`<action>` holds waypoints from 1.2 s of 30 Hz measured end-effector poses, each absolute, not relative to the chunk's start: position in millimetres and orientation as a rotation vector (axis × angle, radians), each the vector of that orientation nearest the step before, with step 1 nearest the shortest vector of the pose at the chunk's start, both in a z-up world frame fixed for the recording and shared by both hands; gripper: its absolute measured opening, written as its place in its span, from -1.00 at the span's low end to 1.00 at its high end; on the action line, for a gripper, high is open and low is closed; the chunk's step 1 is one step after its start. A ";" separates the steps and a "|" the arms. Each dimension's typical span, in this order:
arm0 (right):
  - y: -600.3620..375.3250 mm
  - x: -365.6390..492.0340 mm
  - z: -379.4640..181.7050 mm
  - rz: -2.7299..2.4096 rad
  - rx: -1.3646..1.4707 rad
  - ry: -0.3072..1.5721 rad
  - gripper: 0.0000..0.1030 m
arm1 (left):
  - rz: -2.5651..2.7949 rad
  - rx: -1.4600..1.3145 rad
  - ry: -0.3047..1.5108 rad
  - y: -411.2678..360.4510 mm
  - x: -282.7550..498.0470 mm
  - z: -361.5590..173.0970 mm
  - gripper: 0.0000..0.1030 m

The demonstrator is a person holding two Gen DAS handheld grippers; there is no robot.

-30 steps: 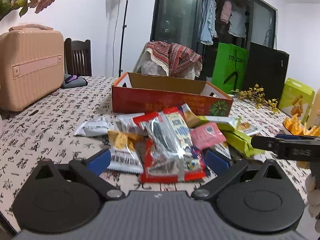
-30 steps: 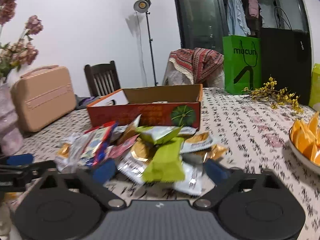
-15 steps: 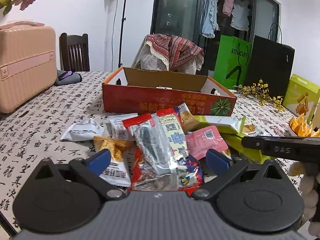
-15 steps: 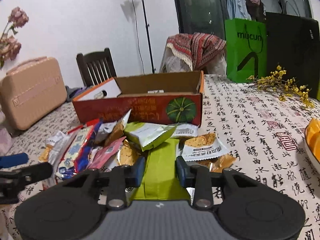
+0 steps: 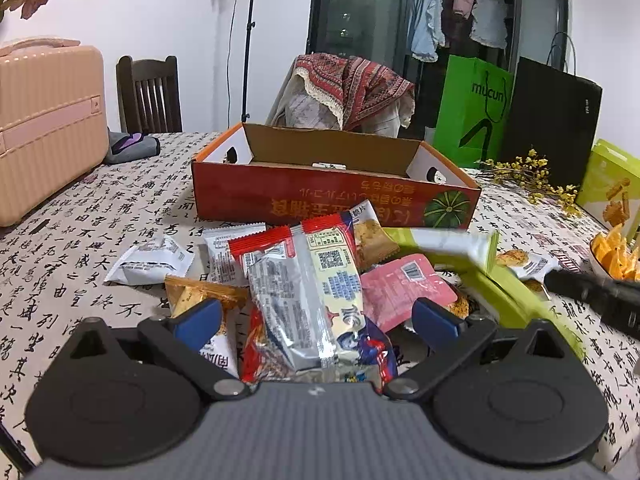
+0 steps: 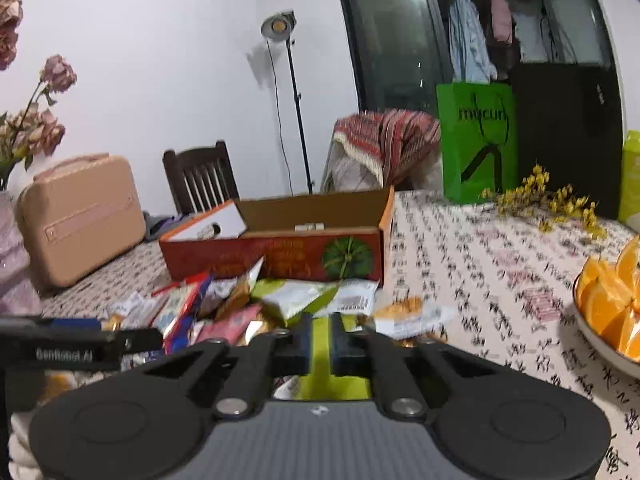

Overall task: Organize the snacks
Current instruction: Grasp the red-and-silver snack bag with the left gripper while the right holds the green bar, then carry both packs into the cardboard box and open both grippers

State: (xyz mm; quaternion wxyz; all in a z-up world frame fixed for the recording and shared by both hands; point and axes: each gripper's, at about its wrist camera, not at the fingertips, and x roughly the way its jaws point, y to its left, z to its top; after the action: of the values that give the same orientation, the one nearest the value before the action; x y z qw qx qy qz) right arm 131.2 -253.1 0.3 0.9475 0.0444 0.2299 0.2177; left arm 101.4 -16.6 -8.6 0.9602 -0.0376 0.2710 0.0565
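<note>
A pile of snack packets lies on the patterned tablecloth in front of an open red cardboard box (image 5: 336, 200) (image 6: 280, 256). My left gripper (image 5: 316, 320) is open, its blue fingertips on either side of a silver packet with red ends (image 5: 304, 280); a pink packet (image 5: 404, 288) lies to its right. My right gripper (image 6: 322, 340) is closing, and its pads press the two sides of a long green packet (image 6: 320, 384) (image 5: 504, 292). The right gripper's black finger (image 5: 592, 292) shows at the right edge of the left wrist view.
A pink hard case (image 5: 44, 128) stands at the table's left. A bowl of orange slices (image 6: 608, 300) sits at the right edge, with yellow flowers (image 6: 552, 200), a green bag (image 6: 476, 140) and a black bag behind. A dark chair (image 6: 200, 176) stands beyond the box.
The right gripper's jaws came together from wide apart onto the green packet. The left gripper crept forward over the pile, still open.
</note>
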 end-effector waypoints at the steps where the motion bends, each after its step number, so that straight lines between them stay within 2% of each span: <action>1: -250.0 134.4 -5.2 0.442 0.068 0.505 -0.70 | 0.121 -0.076 0.557 -18.0 102.9 -9.3 1.00; 2: -249.1 136.5 -7.6 0.441 0.065 0.520 -0.69 | 0.122 -0.077 0.565 -18.6 104.5 -10.2 1.00; 4: -247.3 141.8 -11.2 0.451 0.070 0.543 -0.44 | 0.121 -0.078 0.575 -19.3 105.7 -11.5 1.00; 5: -245.5 145.0 -12.6 0.455 0.072 0.550 -0.17 | 0.124 -0.077 0.575 -19.5 105.9 -11.8 1.00; 6: -243.7 148.5 -14.5 0.464 0.072 0.562 0.00 | 0.125 -0.078 0.572 -19.6 106.2 -12.3 1.00; 9: -236.3 159.2 -21.3 0.469 0.053 0.610 -0.03 | 0.133 -0.083 0.577 -17.8 108.0 -13.0 1.00; 11: -233.7 160.7 -26.8 0.447 0.038 0.626 -0.29 | 0.138 -0.087 0.585 -16.7 110.3 -13.6 1.00; 12: -235.4 158.9 -27.0 0.450 0.050 0.615 -0.33 | 0.138 -0.090 0.587 -16.1 111.4 -14.0 1.00; 17: -249.8 141.5 -17.8 0.462 0.097 0.533 -0.37 | 0.147 -0.097 0.605 -16.7 119.9 -16.1 0.99; 18: -252.7 139.8 -16.5 0.458 0.106 0.524 -0.37 | 0.148 -0.104 0.615 -16.6 122.6 -17.2 0.89; 19: -255.3 138.0 -15.8 0.455 0.113 0.517 -0.37 | 0.150 -0.109 0.624 -16.2 124.3 -18.4 0.68; 20: -257.6 136.5 -15.3 0.449 0.117 0.512 -0.37 | 0.151 -0.120 0.638 -16.1 126.5 -20.1 0.56; 21: -259.7 134.8 -15.0 0.446 0.124 0.506 -0.37 | 0.157 -0.129 0.645 -15.6 127.6 -22.0 0.51; 23: -263.0 131.5 -13.8 0.446 0.135 0.496 -0.37 | 0.176 -0.130 0.626 -15.9 125.3 -22.4 0.25; 27: -266.4 129.4 -12.4 0.443 0.152 0.485 -0.37 | 0.147 -0.163 0.612 -12.3 119.4 -19.0 0.19; 36: -265.1 126.2 -2.8 0.443 0.159 0.453 -0.37 | 0.110 -0.145 0.534 -15.7 101.8 3.0 0.18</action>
State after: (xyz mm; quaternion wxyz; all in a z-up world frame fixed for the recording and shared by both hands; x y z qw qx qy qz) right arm 126.2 -265.1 -2.8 0.9471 0.0780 0.2226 0.2174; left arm 101.8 -15.7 3.0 0.9605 -0.0714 0.2635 0.0545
